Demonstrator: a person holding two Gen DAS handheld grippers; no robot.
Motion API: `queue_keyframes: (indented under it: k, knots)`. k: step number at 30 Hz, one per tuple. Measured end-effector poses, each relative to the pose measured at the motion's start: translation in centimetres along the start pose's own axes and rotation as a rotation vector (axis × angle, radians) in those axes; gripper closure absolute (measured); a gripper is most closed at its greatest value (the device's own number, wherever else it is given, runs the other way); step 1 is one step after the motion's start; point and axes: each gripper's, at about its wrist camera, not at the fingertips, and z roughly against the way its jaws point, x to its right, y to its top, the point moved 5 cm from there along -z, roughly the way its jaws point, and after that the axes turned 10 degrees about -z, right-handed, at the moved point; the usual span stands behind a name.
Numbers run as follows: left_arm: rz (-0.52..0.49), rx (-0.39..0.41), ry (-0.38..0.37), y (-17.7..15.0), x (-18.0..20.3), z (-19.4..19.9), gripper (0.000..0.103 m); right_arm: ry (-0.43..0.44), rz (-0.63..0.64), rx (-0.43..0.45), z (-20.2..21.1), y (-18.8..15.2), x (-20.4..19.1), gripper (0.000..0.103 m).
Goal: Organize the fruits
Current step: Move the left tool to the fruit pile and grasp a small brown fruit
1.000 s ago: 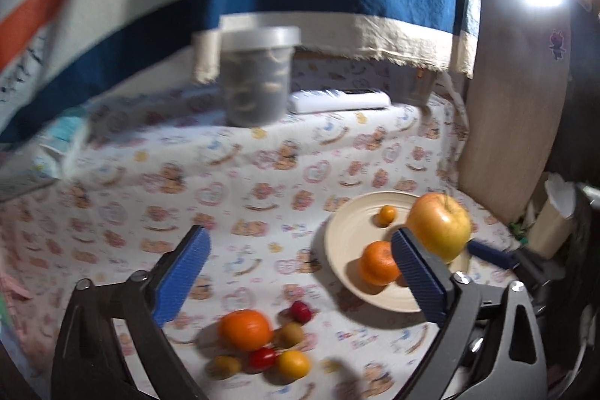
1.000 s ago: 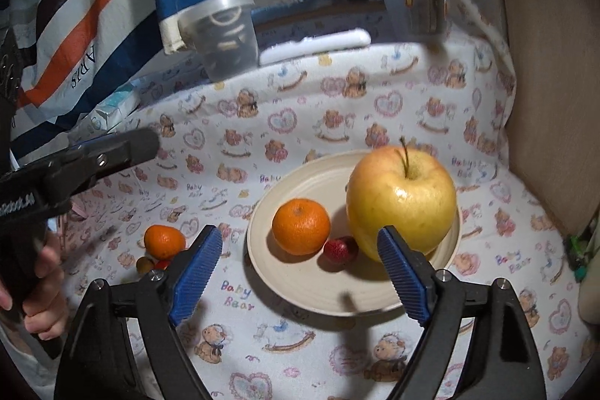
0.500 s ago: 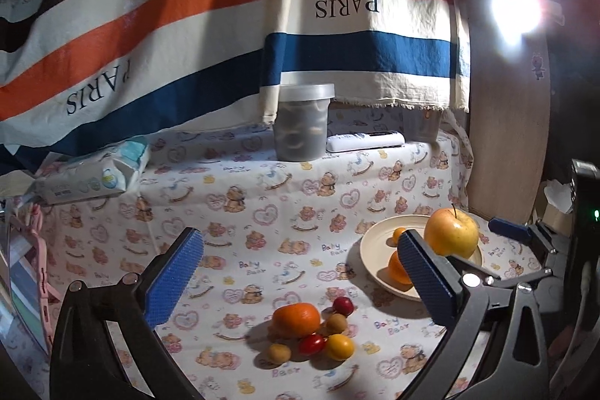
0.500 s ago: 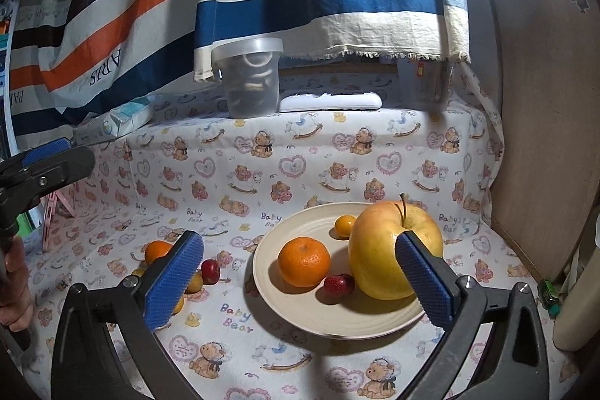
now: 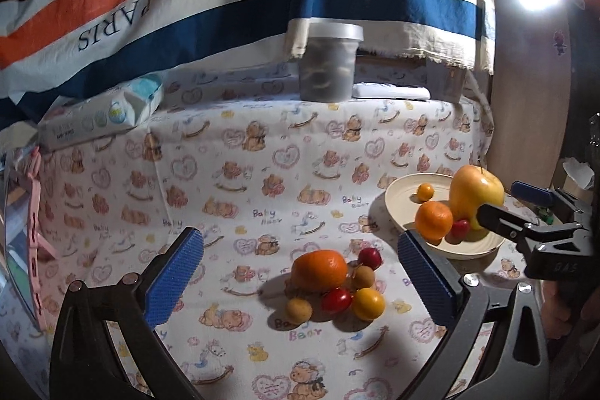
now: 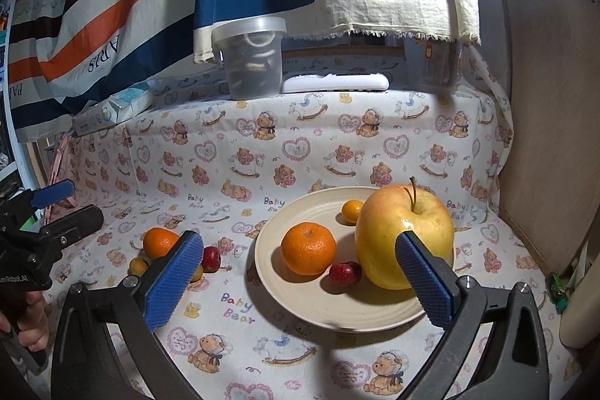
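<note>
A cream plate [image 6: 300, 310] [image 5: 397, 197] holds a big yellow apple [image 6: 401, 231], a mandarin [image 6: 308, 248], a small red fruit [image 6: 343, 273] and a small yellow fruit [image 6: 351, 210]. On the cloth to its left lies a cluster: an orange mandarin [image 5: 318, 268], red cherry tomatoes [image 5: 336, 299], a yellow tomato [image 5: 368, 303] and small brown fruits [image 5: 299, 310]. My left gripper [image 5: 300, 282] is open and empty above the cluster. My right gripper [image 6: 298, 278] is open and empty in front of the plate.
A lidded plastic tub [image 5: 330, 62], a white remote [image 6: 335, 82] and a clear container [image 6: 431, 66] stand on the raised back ledge. A wipes pack [image 5: 101, 117] lies at back left. Striped towels hang behind. A wooden panel [image 6: 555, 100] bounds the right side.
My left gripper pulled back and up, then came lower and closer over the fruit cluster. My right gripper drew back from the plate. Both stayed open.
</note>
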Motion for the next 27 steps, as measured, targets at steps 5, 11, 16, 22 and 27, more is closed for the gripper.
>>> queue_keyframes:
  k: [5,11,16,22,27]
  knots:
    - [0.061,-0.043,-0.002,-1.0,-1.4,-0.5,0.0,0.008,-0.009,-0.003,0.1,0.0,0.1,0.0]
    - [0.125,-0.168,0.001,-2.4,-2.9,-2.5,0.0,0.024,-0.026,-0.033,-0.3,-0.2,0.1,0.0]
    - [0.156,-0.263,-0.04,-3.7,-3.1,-3.9,0.027,0.031,-0.024,-0.073,-0.9,-0.5,0.0,0.0]
    - [0.154,-0.342,-0.112,-4.6,-1.9,-4.7,0.056,0.029,-0.022,-0.099,-1.3,-0.8,0.1,0.0]
    - [0.13,-0.381,-0.129,-5.1,-1.0,-5.3,0.071,0.024,-0.017,-0.112,-1.6,-1.0,0.1,0.0]
